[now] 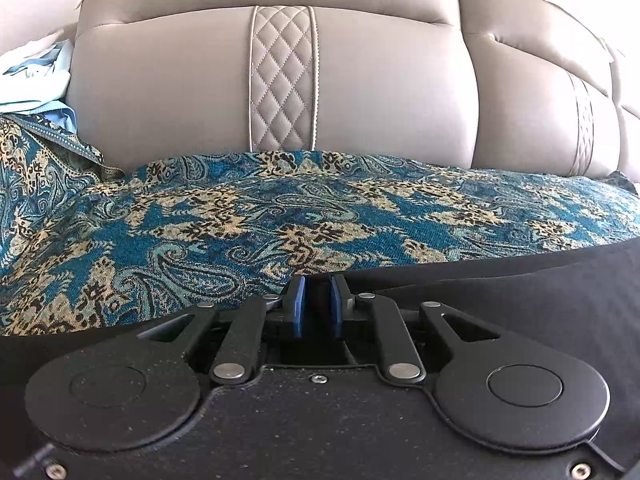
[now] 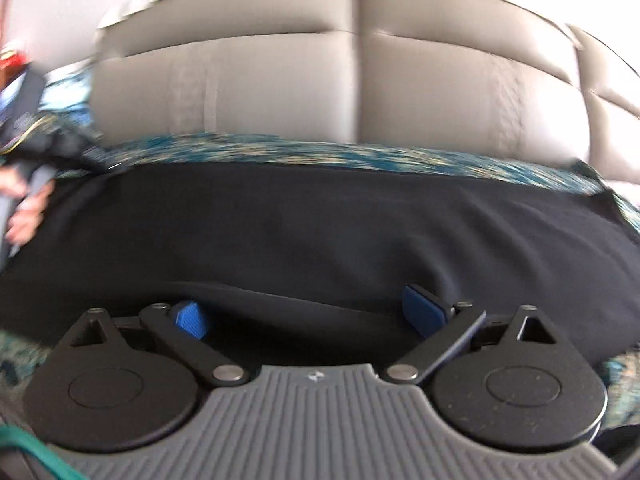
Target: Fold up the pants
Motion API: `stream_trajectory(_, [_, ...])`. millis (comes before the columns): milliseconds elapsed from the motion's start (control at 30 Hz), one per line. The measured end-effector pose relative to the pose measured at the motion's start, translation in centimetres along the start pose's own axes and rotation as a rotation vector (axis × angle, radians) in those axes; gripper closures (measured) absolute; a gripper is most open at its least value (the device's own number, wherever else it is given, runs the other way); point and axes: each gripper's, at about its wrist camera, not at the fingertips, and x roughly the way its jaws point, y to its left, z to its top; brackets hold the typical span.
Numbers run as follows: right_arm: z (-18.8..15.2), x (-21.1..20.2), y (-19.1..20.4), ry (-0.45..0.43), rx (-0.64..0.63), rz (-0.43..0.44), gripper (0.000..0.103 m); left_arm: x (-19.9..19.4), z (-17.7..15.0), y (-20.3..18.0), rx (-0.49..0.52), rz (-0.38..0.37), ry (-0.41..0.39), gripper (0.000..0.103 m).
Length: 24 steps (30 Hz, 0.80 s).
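Note:
Black pants (image 2: 320, 224) lie spread on a teal and gold patterned throw (image 1: 240, 216) over a sofa seat. In the left wrist view the pants (image 1: 520, 300) fill the lower right, and their edge runs up to my left gripper (image 1: 319, 304). Its blue pads stand close together with dark cloth pinched between them. My right gripper (image 2: 308, 314) hovers low over the pants with its blue pads (image 2: 191, 319) spread wide. A soft ridge of the black cloth lies between them, and neither pad presses on it. The right wrist view is blurred.
The beige sofa backrest (image 1: 180, 92), with a quilted strip (image 1: 282, 80), rises just behind the throw. Light blue clothes (image 1: 44, 76) are piled at the far left. A person's hand (image 2: 22, 216) shows at the left edge of the right wrist view.

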Motion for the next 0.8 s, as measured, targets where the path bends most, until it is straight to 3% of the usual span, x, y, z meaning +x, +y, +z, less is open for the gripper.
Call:
stream_trajectory(100, [0.6, -1.0, -1.6, 0.003, 0.047, -0.041, 0.004, 0.0, 0.0, -0.2, 0.010, 0.007, -0.001, 0.088])
stream_trajectory(233, [1.4, -2.1, -0.8, -0.040, 0.047, -0.023, 0.004, 0.0, -0.1, -0.2, 0.011, 0.007, -0.002, 0.088])
stream_trajectory(467, [4.6, -2.4, 2.7, -0.146, 0.074, 0.106, 0.001, 0.0, -0.1, -0.2, 0.025, 0.016, -0.002, 0.088])
stream_trajectory(567, [5.4, -2.7, 4.1, -0.171, 0.030, 0.146, 0.000, 0.0, -0.1, -0.2, 0.026, 0.015, -0.002, 0.088])
stream_trajectory(800, [2.8, -1.0, 3.1, -0.053, -0.036, 0.096, 0.000, 0.0, -0.1, -0.1, 0.026, 0.013, -0.002, 0.088])
